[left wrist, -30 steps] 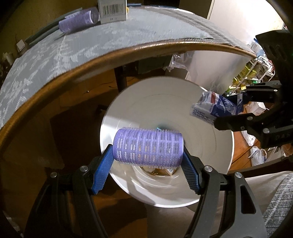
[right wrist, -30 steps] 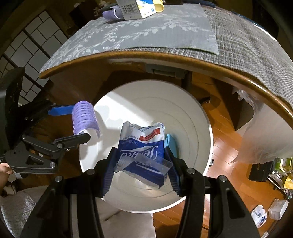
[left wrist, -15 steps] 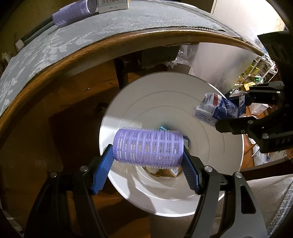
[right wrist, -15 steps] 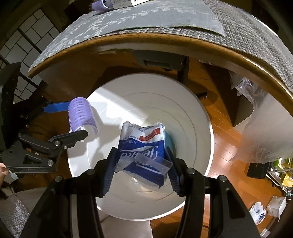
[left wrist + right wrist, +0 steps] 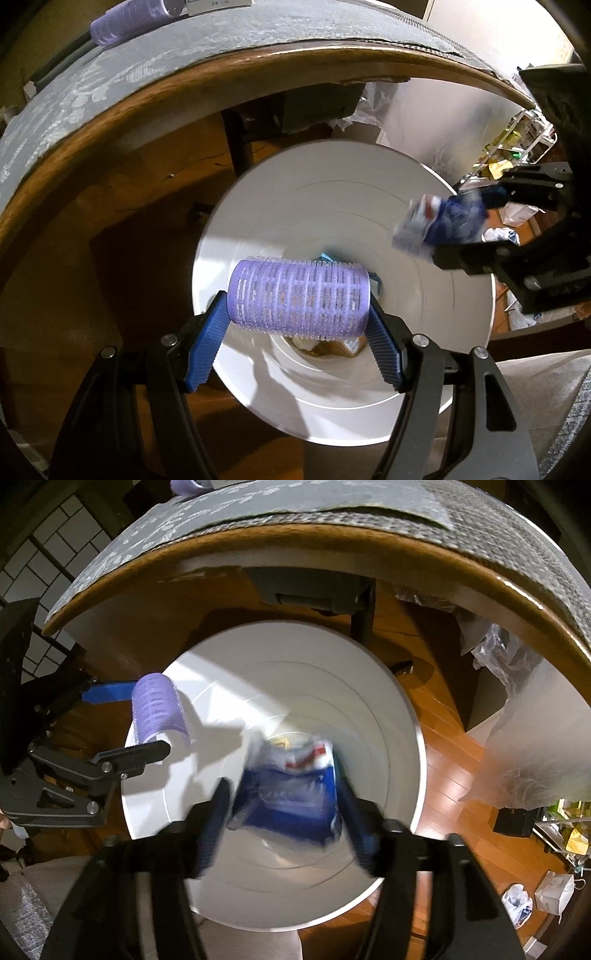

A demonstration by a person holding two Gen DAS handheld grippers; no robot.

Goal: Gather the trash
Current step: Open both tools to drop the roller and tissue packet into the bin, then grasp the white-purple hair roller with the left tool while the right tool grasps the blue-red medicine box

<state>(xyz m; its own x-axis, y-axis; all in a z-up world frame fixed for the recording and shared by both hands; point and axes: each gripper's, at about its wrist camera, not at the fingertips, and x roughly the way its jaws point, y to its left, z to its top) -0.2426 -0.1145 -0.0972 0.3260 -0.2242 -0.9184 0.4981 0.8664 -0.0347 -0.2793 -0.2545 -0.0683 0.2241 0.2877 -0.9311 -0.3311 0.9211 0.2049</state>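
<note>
We are holding both tongs over the white bin (image 5: 461,325). Our left tongs (image 5: 297,325) are clamping the purple hair roller (image 5: 298,297) end to end, directly above the bin's opening. Our right tongs (image 5: 284,808) are blurred around the blue-and-white packet (image 5: 291,794); we cannot tell whether they are gripping it.

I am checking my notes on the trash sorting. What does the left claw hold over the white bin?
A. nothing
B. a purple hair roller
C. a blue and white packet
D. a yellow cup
B: the left claw grips a purple hair roller by both ends above the white bin.
</note>
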